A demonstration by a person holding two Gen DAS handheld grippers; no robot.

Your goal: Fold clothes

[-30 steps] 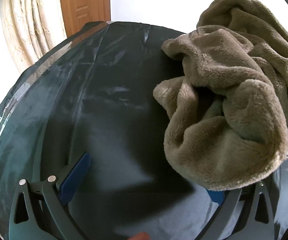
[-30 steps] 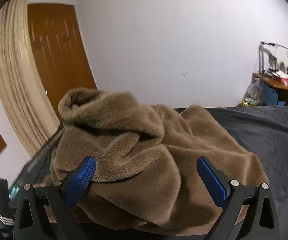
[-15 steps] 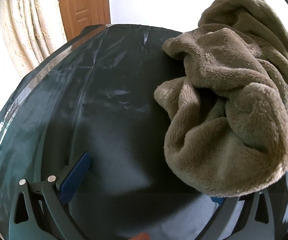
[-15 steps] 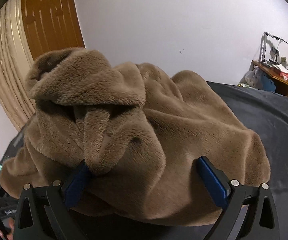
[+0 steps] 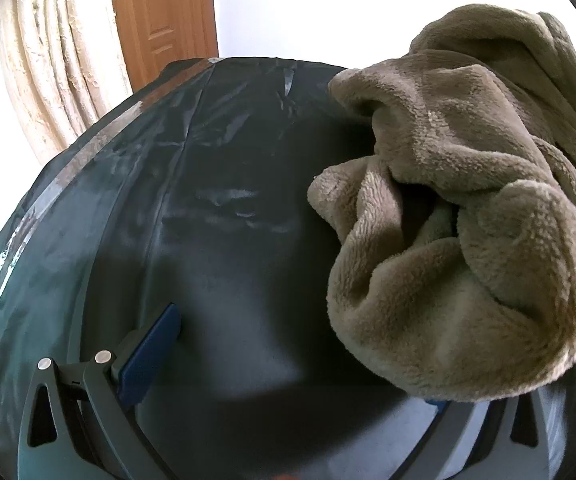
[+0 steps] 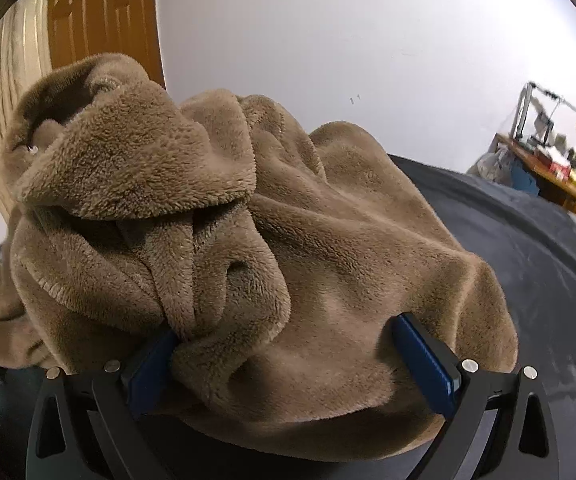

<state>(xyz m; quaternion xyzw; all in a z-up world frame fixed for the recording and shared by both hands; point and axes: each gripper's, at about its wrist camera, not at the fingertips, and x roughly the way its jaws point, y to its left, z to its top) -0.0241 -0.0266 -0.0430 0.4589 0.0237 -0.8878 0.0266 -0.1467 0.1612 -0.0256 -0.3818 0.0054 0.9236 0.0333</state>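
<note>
From our left tool (image 5: 288, 364) we look down across the dark worktop (image 5: 207, 240); from our right tool (image 6: 292, 364), close and level. Both views share the brown fleece garment (image 6: 308, 260).

**Fleece heaped at the right of a dark worktop**

A crumpled brown fleece (image 5: 468, 220) sits in a tall heap on the right side of the worktop (image 5: 215, 208), which is covered by a dark, creased sheet with shiny patches along its left edge. The left tongs (image 5: 292, 368) are spread wide. The left finger (image 5: 149, 352), with its blue pad, hangs over bare sheet, clear of the cloth. The right finger (image 5: 434, 403) is almost wholly hidden under the overhanging lower edge of the fleece; whether it touches the cloth cannot be told. Behind the worktop stand a pale curtain (image 5: 55, 60), a wooden door (image 5: 163, 16) and a white wall (image 5: 308, 8).
</note>
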